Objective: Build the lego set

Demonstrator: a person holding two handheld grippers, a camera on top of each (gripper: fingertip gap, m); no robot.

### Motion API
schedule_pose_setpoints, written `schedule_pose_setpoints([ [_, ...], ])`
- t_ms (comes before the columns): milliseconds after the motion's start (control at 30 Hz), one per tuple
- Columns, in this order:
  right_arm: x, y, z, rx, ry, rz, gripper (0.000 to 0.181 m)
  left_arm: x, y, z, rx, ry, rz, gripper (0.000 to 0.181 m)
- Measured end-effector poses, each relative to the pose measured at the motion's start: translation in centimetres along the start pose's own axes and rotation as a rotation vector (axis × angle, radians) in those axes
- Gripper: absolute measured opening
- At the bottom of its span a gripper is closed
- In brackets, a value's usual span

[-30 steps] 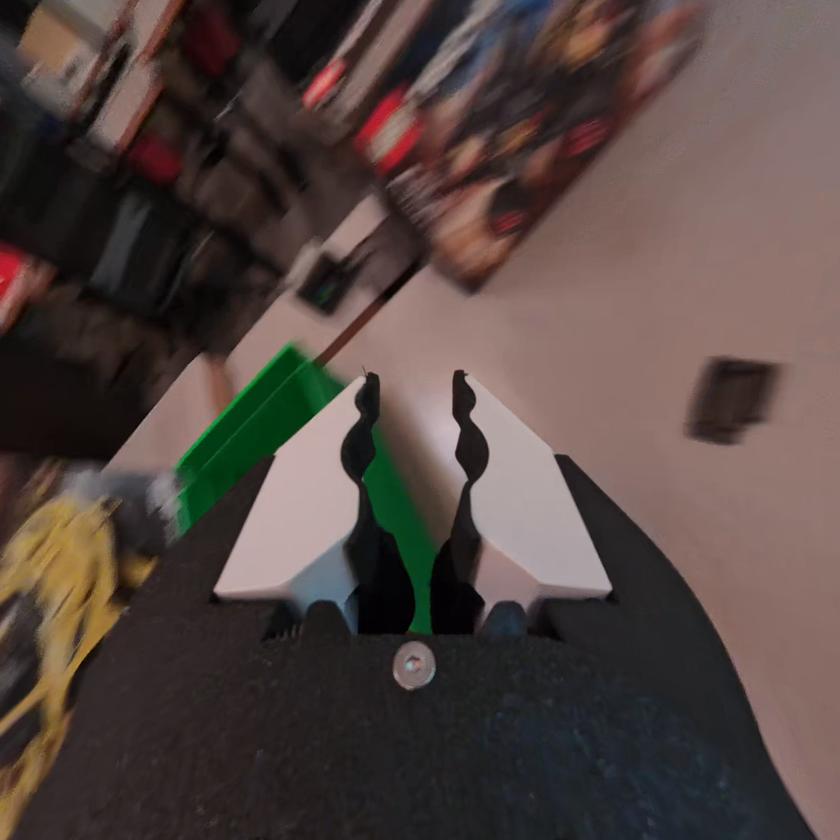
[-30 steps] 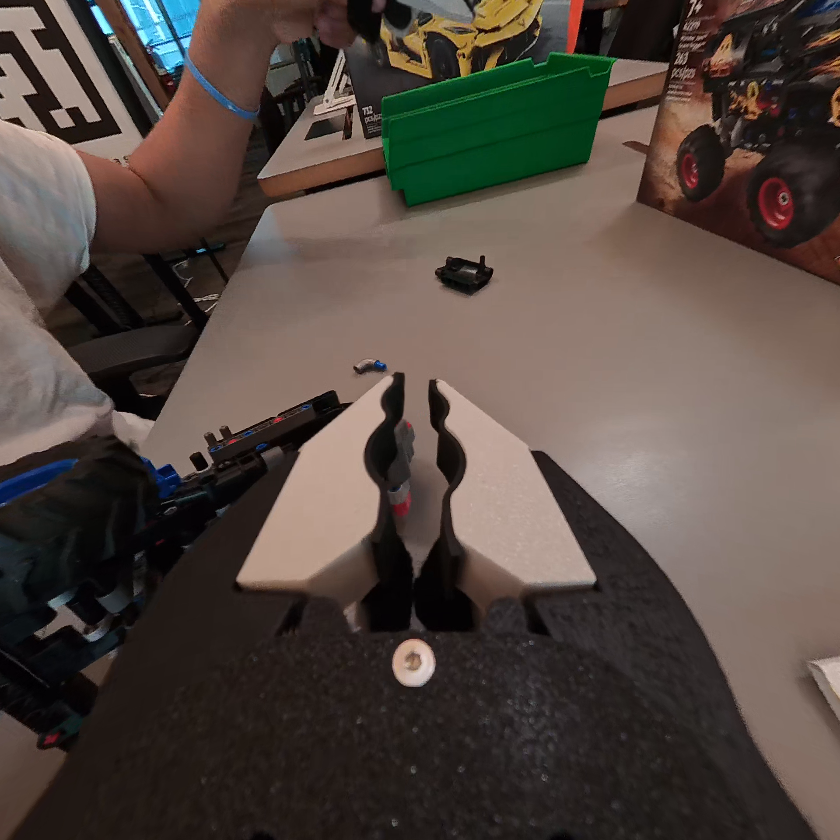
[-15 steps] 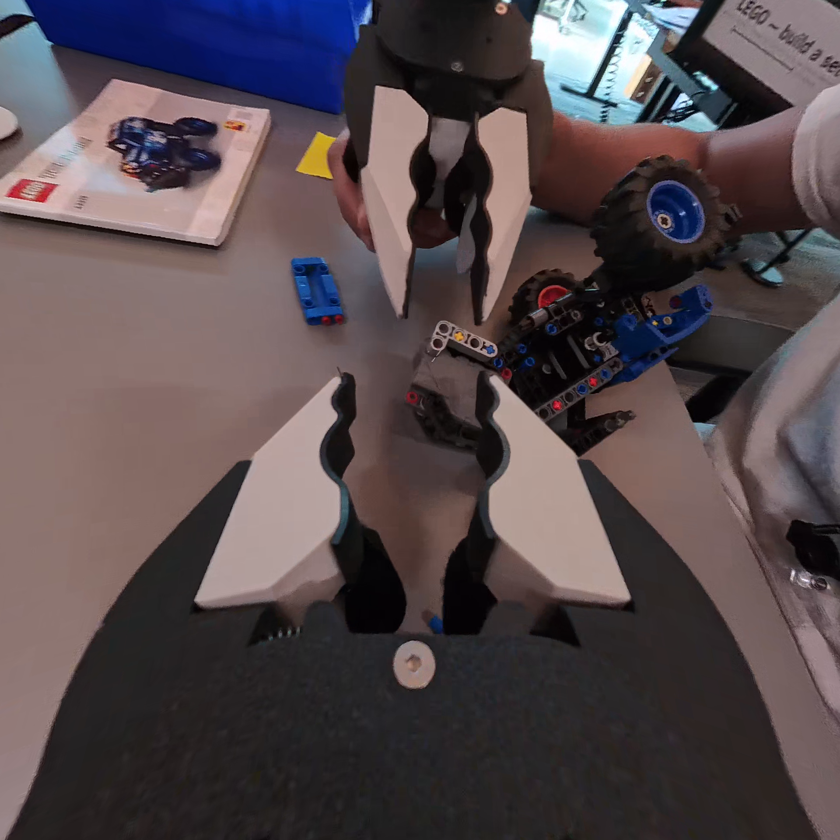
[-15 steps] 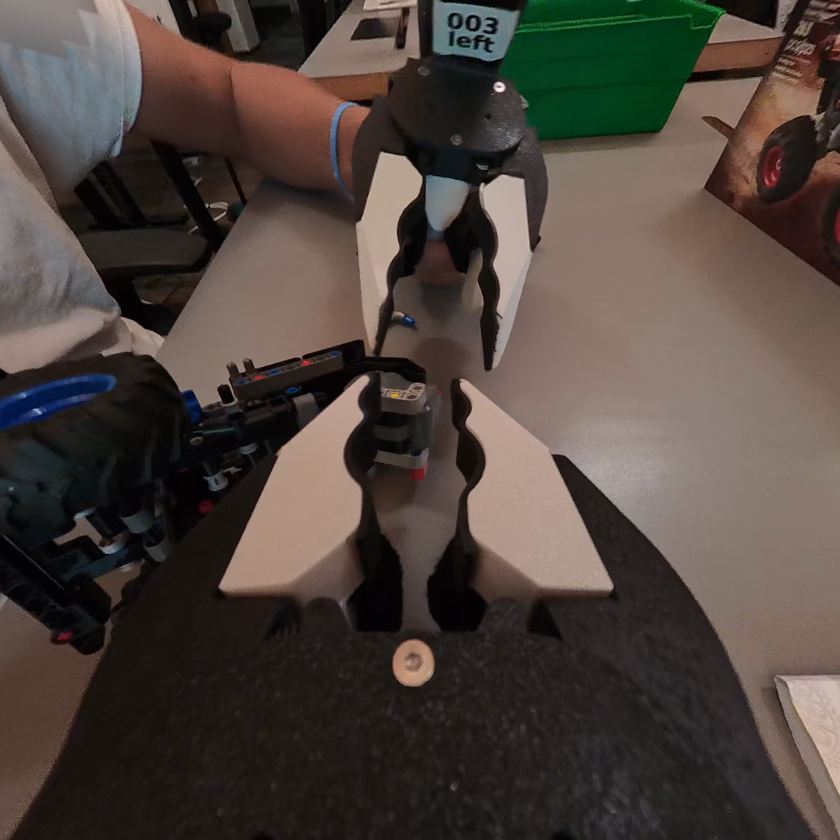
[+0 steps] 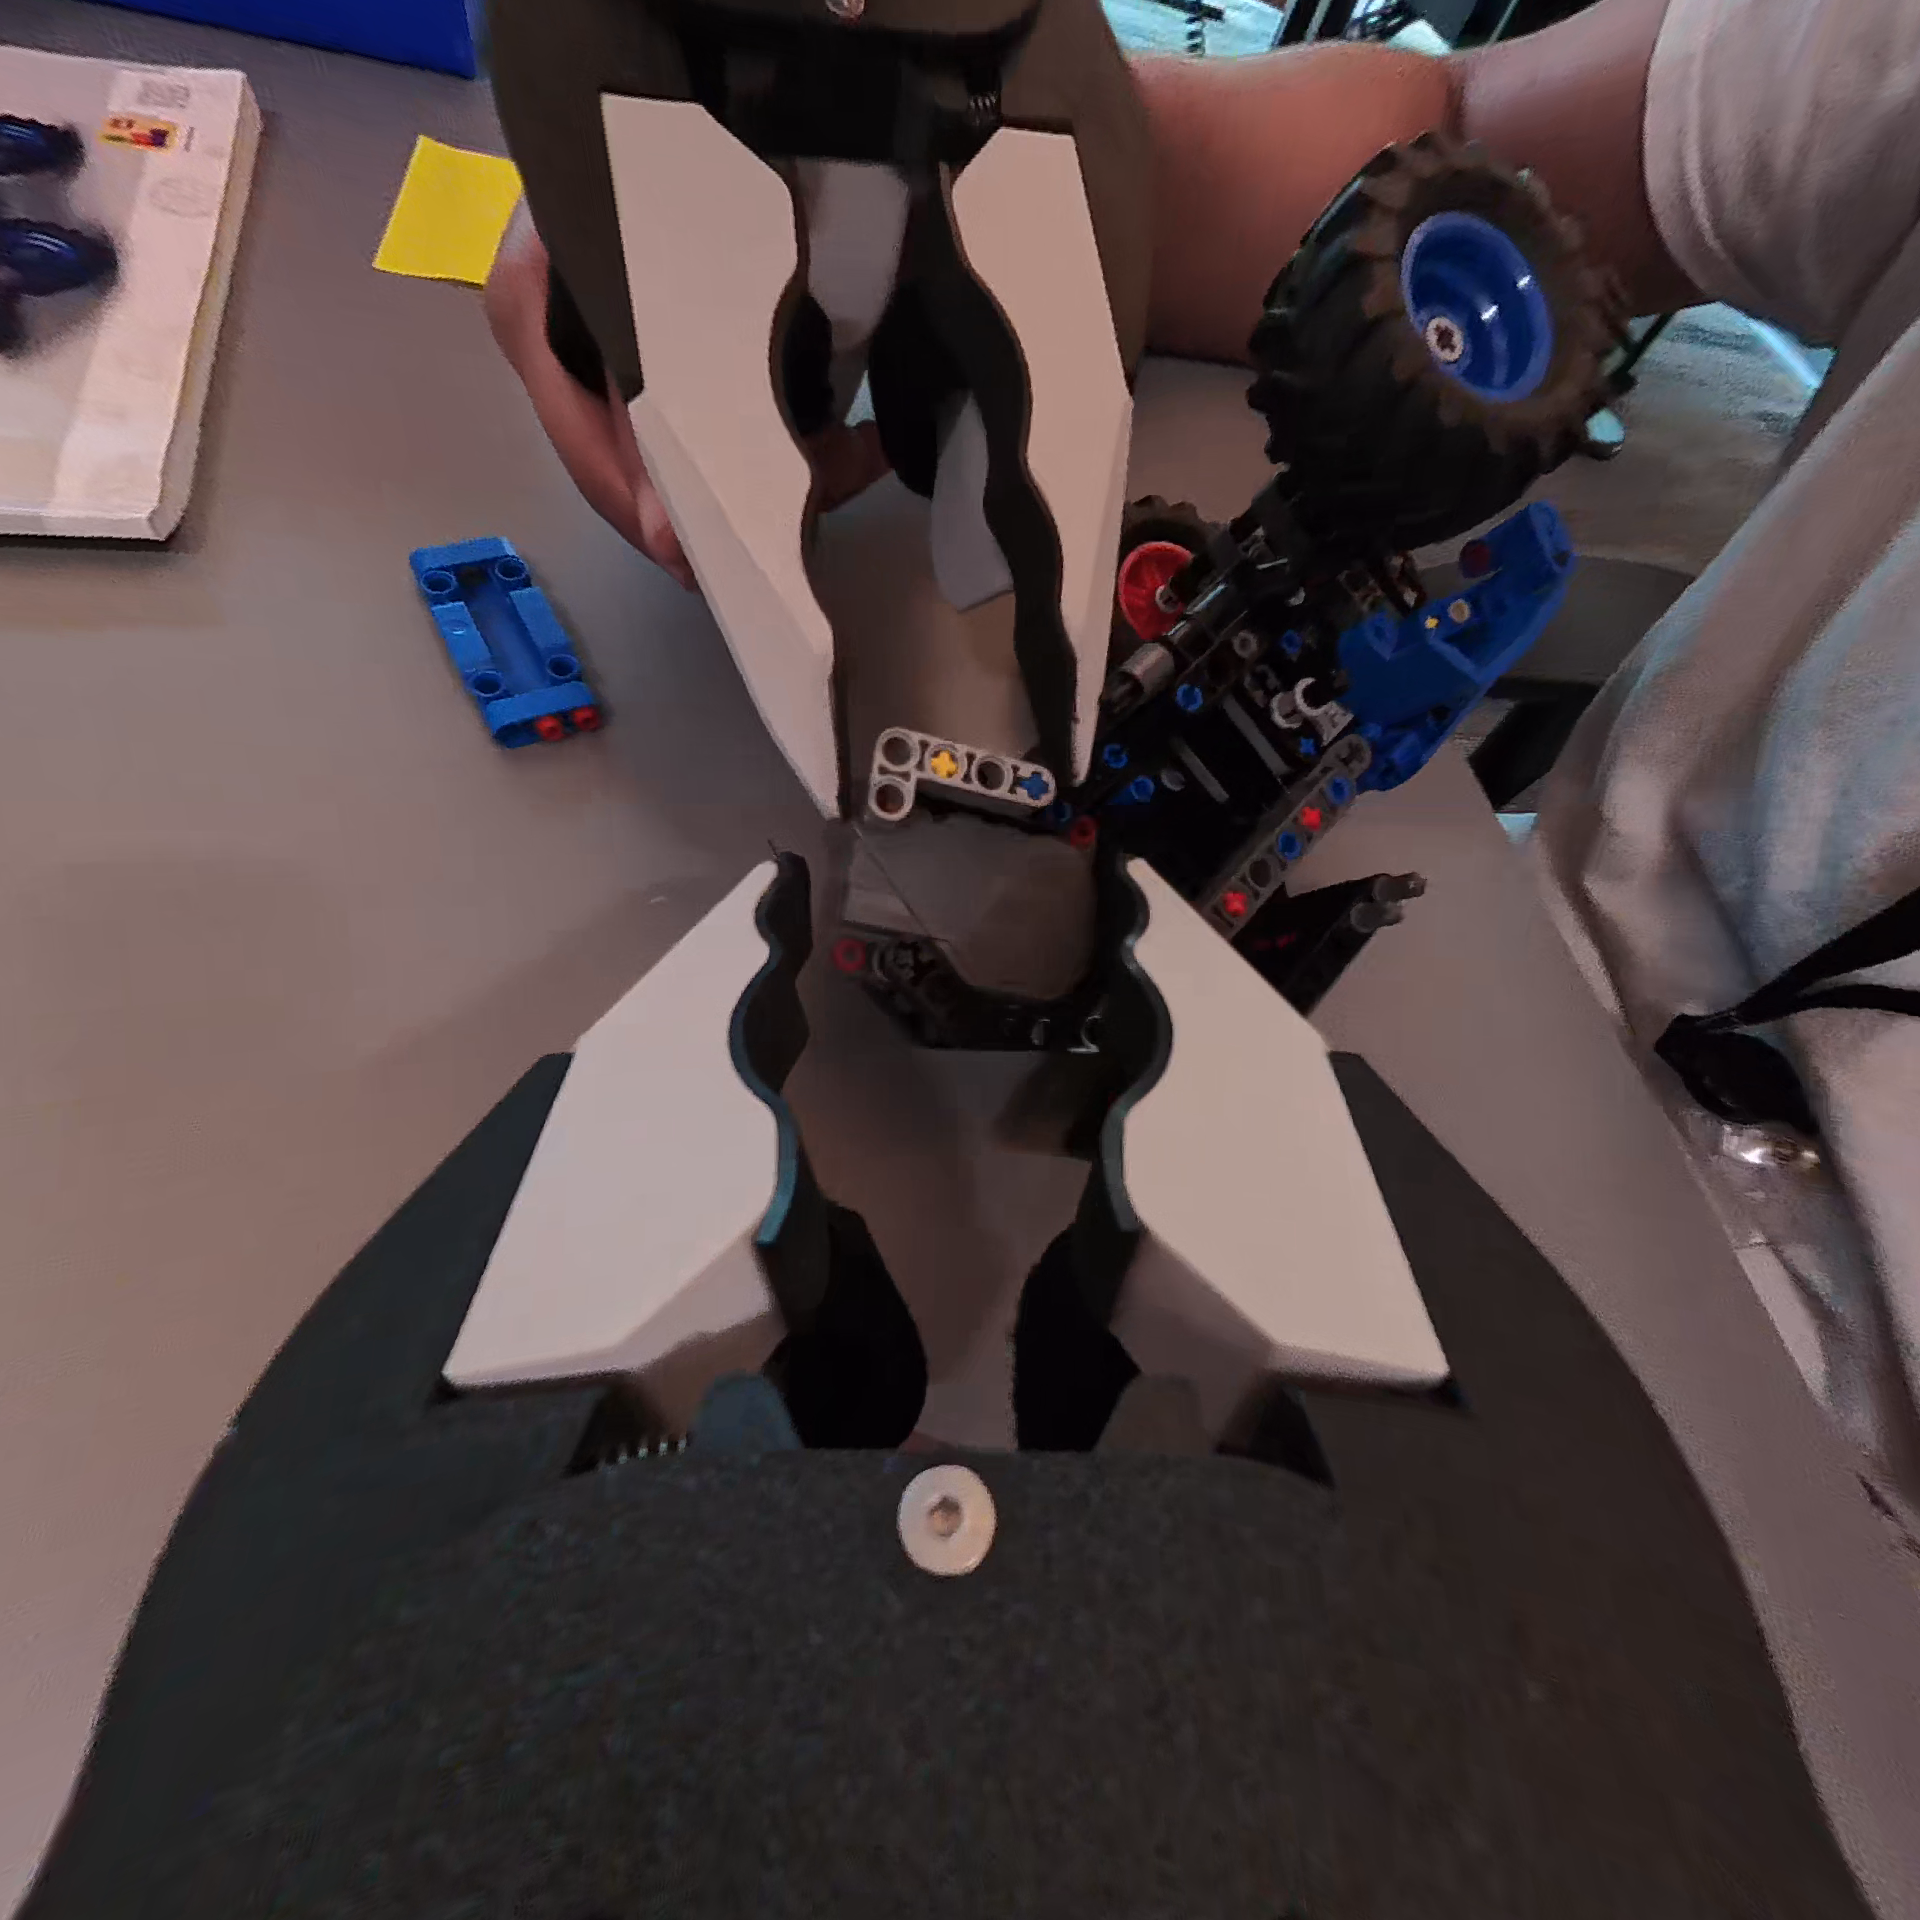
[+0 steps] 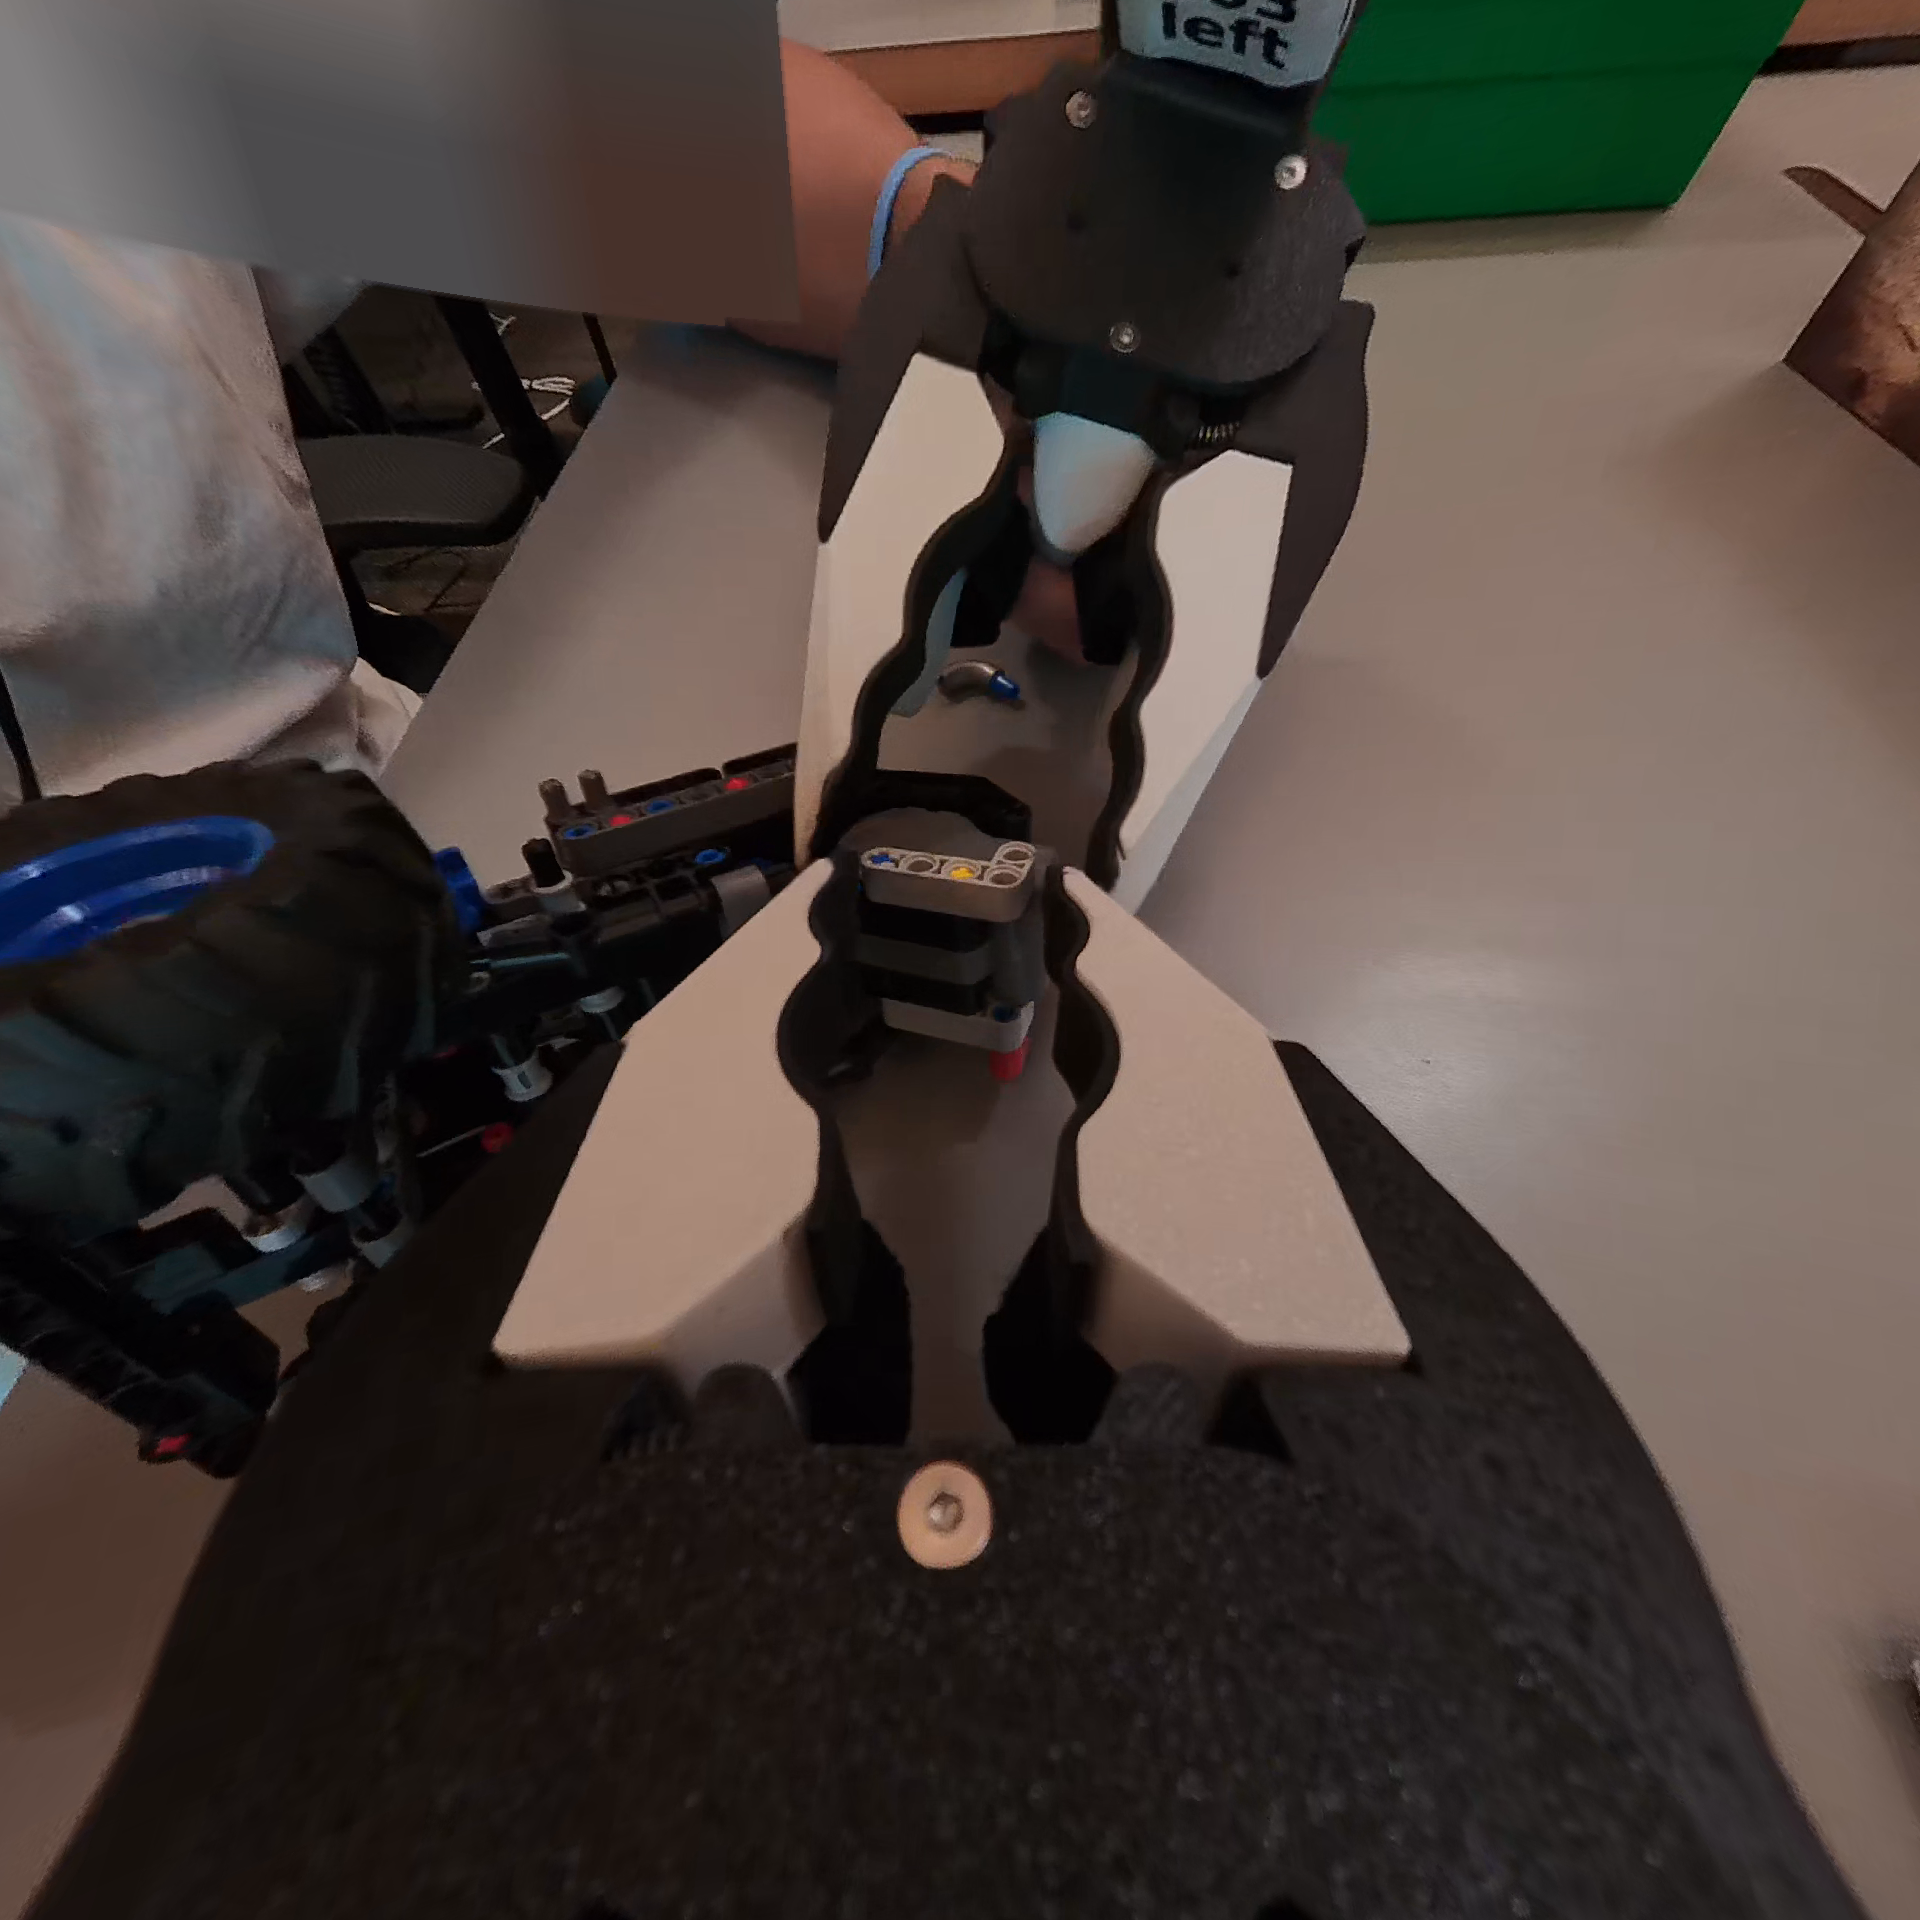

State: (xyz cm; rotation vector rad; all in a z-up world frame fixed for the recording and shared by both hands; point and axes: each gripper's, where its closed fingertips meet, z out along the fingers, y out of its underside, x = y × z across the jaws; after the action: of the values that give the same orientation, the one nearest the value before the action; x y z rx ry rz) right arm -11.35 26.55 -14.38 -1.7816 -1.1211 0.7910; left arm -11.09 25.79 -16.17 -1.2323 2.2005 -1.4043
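Observation:
A small brick assembly, black with a grey L-shaped beam on top [image 6: 951, 868], sits on the grey table beside a blue-and-black truck chassis [image 5: 1278, 727]. My right gripper [image 6: 945, 873] is open and straddles the assembly from one side; a narrow gap shows on at least one side. My left gripper [image 5: 956, 868] is open wider and faces it tip to tip, with the assembly's black lower part [image 5: 966, 935] between its fingertips. Each gripper also shows head-on in the other's view: the left gripper [image 6: 956, 821] and the right gripper [image 5: 956, 795].
The chassis carries a big black tyre with a blue hub [image 5: 1455, 301]. A blue plate brick [image 5: 504, 639], a yellow note [image 5: 447, 213] and a booklet [image 5: 114, 291] lie to the left. A small grey-blue pin [image 6: 977, 681], a green bin [image 6: 1538, 104] and the person's arms are nearby. Less than 4 cm separates the two grippers' tips.
The left gripper swung from a blurred room view down to the table and closed in on the assembly. The right gripper's jaws widened from a narrow grip to straddle it.

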Motion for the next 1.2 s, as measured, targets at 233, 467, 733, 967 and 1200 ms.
schedule_pose_setpoints([
  [233, 0.1, 0.3, 0.6, -0.007, 0.017, -0.008, 0.034, 0.3, 0.1, 0.2, 0.001, -0.031, 0.009, 0.048],
  [467, 0.1, 0.2, 1.2, -0.024, 0.046, -0.006, 0.033, 0.4, 0.4, -0.3, 0.012, -0.072, -0.008, 0.047],
  [733, 0.3, 0.0, 1.3, -0.010, 0.065, 0.000, 0.032, 0.3, 0.5, -0.5, 0.015, -0.085, -0.023, 0.048],
  [967, 0.5, -0.1, 1.5, 0.009, 0.054, 0.073, 0.032, 0.0, 0.6, -0.6, 0.017, -0.096, -0.031, 0.048],
  [1200, 0.8, -0.1, 1.5, 0.016, 0.058, 0.114, 0.032, -0.1, 0.6, -0.7, 0.019, -0.109, -0.030, 0.048],
])
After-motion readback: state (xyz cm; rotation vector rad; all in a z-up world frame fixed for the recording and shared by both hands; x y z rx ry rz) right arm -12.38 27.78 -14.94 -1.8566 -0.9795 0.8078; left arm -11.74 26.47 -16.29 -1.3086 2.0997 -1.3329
